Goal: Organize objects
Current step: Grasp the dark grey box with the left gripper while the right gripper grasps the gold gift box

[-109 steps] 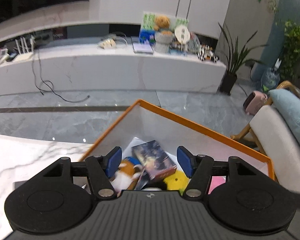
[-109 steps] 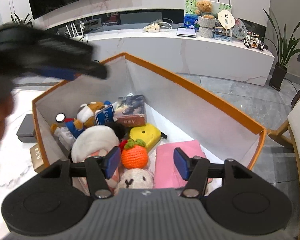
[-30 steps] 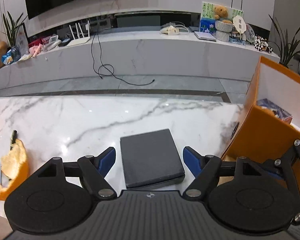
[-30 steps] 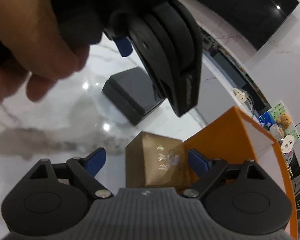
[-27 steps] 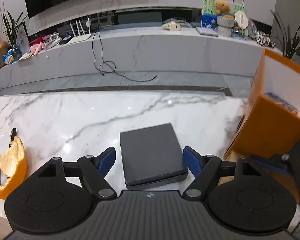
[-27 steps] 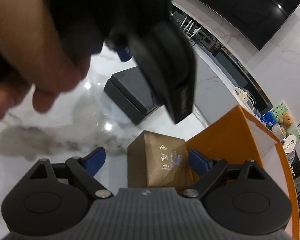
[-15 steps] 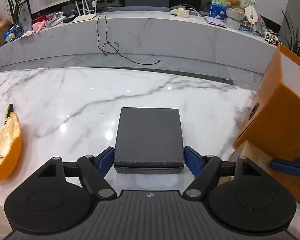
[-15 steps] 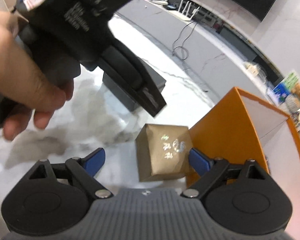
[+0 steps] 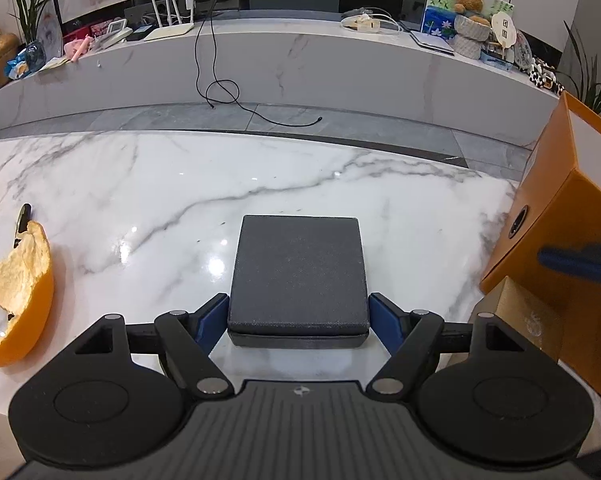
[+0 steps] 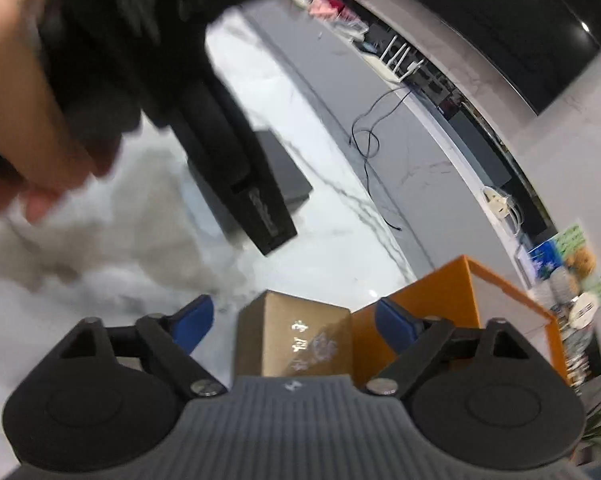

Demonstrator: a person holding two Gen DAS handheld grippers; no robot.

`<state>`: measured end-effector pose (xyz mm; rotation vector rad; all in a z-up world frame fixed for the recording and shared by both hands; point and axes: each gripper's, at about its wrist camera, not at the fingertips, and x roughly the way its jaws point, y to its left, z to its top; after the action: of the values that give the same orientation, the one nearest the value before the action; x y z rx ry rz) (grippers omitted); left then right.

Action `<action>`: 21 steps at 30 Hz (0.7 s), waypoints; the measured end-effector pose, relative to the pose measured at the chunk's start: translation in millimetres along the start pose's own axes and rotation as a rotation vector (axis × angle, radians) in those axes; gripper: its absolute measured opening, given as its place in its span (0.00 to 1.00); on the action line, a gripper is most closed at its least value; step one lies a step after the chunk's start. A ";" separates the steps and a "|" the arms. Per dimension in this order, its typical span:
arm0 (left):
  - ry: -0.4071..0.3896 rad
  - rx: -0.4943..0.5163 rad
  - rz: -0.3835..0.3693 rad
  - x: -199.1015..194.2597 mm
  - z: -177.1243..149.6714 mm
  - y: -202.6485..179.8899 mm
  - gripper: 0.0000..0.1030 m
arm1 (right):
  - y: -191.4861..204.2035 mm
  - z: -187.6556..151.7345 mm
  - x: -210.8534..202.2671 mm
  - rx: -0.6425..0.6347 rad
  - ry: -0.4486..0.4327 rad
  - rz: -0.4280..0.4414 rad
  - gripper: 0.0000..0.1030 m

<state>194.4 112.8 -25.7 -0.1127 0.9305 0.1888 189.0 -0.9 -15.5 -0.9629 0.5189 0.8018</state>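
Our left gripper (image 9: 298, 322) now has its blue pads against the two sides of the dark grey box (image 9: 299, 276), so we read it as clasping that box, though the box is not yet lifted off the marble table (image 9: 140, 208); a second ago the fingers stood wide with a gap on each side, and half a second ago they had only just drawn level with its near corners. That tells us the pick is made and the carry to the orange bin (image 9: 556, 220) can begin. Our right gripper (image 10: 296, 322) is spread, straddling the brown paper box (image 10: 296, 338) without touching it as far as we can judge; a moment ago that box sat further ahead between the fingers, so we have closed in on it. It stands just beside the bin's outer wall, which leaves the right-hand finger (image 10: 394, 322) little room on that side. Ahead of the grey box the marble is bare right to the table's far edge. An orange peel (image 9: 18, 288) lies well off to the left. From the left wrist view, the right gripper's finger shows against the bin wall, so we think our two tools are close and should lift one at a time.
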 end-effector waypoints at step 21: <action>0.019 0.007 -0.023 0.5 0.9 2.4 0.85 | -9.7 21.6 25.7 0.167 0.159 0.064 0.96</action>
<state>194.8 115.4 -25.6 -0.1191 0.9480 0.1633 213.2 24.1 -18.1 -0.8623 0.7462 0.7304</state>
